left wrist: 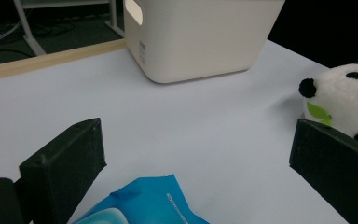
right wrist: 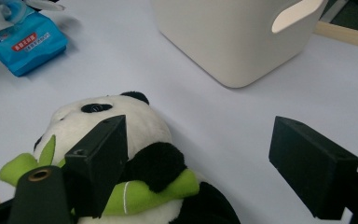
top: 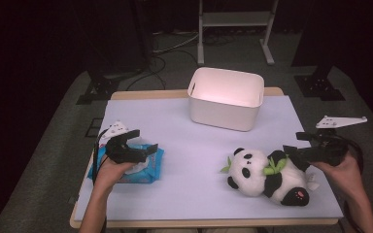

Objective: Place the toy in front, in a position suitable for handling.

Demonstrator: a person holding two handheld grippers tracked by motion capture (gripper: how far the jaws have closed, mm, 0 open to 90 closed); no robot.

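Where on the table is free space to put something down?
Bare sheet lies between the blue wipes pack and the panda toy, in front of the white bin, and along the near edge. It is crowded at the pack under the left tongs and at the panda.

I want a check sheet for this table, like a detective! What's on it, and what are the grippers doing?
Surface: white table top, wooden edge.
Job's things: toy panda lying on its back with green bamboo; blue wipes pack lying flat; white bin upright at the far side.
Clutter: nothing seen.
Grippers: left gripper open over the wipes pack; right gripper open beside the panda.
Cables: black cable from the left gripper; more on the floor behind.
Surroundings: dark room, grey carpet, white metal frame.
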